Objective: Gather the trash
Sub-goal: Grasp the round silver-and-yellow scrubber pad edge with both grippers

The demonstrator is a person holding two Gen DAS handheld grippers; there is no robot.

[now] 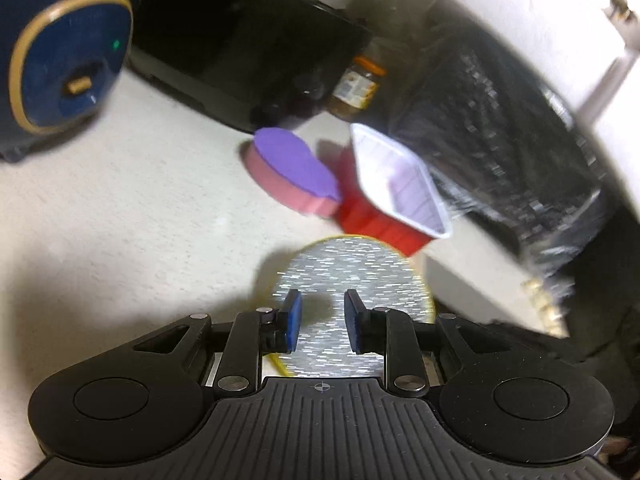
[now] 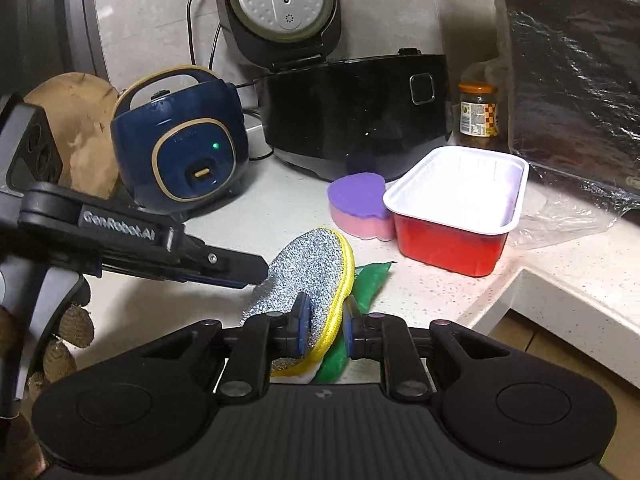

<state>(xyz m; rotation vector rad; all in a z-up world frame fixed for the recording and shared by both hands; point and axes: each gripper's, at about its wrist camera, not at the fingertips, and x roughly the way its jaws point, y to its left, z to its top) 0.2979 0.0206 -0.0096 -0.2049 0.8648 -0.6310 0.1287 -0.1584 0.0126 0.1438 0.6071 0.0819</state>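
"GenRobot.AI" raised lettering on left tongs arm; jar label unreadable.

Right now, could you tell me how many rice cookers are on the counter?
2: the blue rice cooker stands at the left; the black rice cooker, lid open, beside it.

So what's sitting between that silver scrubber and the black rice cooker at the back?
A purple-topped pink sponge beside the red tray, plainly shown in the right wrist view.

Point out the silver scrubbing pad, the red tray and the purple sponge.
silver scrubbing pad (image 2: pixel 308 270): right wrist view, glittery top face.
red tray (image 2: pixel 448 246): right wrist view, red front wall.
purple sponge (image 2: pixel 354 196): right wrist view, purple top.
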